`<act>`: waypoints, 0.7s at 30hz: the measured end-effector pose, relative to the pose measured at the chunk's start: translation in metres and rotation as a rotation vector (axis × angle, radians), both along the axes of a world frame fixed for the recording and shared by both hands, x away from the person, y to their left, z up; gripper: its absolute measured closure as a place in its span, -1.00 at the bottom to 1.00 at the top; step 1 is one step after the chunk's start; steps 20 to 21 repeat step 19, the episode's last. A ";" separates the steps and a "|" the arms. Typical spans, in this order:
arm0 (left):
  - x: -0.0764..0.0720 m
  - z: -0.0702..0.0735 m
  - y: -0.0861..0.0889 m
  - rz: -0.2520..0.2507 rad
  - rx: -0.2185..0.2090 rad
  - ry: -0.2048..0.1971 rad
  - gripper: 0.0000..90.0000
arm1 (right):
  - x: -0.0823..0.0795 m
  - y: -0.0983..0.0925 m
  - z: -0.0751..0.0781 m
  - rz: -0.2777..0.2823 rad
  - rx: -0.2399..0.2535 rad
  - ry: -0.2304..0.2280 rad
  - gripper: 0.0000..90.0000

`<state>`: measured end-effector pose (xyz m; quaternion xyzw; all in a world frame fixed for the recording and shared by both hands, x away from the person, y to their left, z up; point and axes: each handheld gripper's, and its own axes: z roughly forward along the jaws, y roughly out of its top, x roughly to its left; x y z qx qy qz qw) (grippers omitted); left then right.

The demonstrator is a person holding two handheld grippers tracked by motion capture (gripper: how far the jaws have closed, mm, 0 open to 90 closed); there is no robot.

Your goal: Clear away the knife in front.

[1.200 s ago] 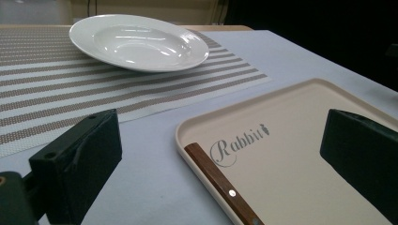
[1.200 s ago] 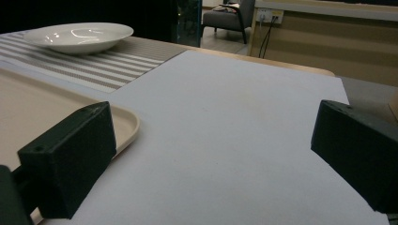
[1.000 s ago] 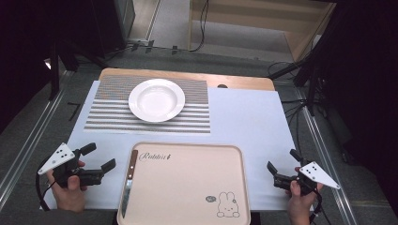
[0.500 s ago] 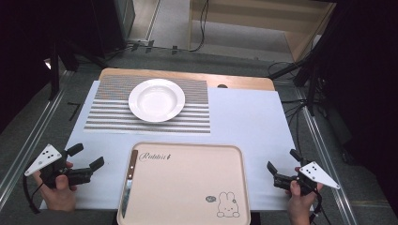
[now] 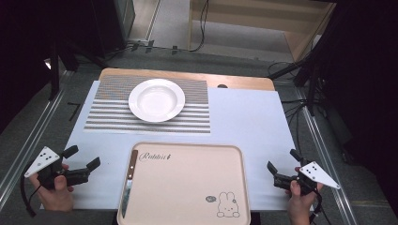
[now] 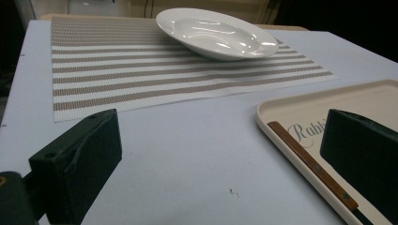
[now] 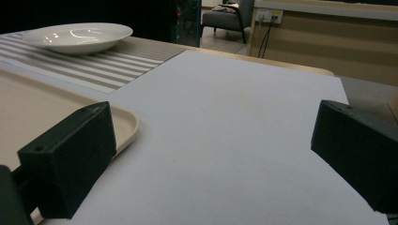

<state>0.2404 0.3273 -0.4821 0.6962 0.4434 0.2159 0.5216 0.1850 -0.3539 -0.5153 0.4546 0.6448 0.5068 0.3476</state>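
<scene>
Reaching with my left gripper, jaws spread, I might push the knife sideways, since it lies flat against the tray rim.

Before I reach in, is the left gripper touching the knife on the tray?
Apart. In the high view, bare table separates the left gripper from the knife.
</scene>
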 end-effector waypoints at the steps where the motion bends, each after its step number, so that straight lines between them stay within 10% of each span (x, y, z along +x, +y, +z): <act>1: 0.000 -0.001 0.000 -0.003 -0.002 -0.004 -1.00 | 0.000 0.000 0.000 0.000 0.000 0.000 -1.00; 21: 0.000 -0.004 -0.001 -0.012 -0.008 -0.020 -1.00 | 0.000 0.000 0.000 -0.001 -0.003 0.001 -1.00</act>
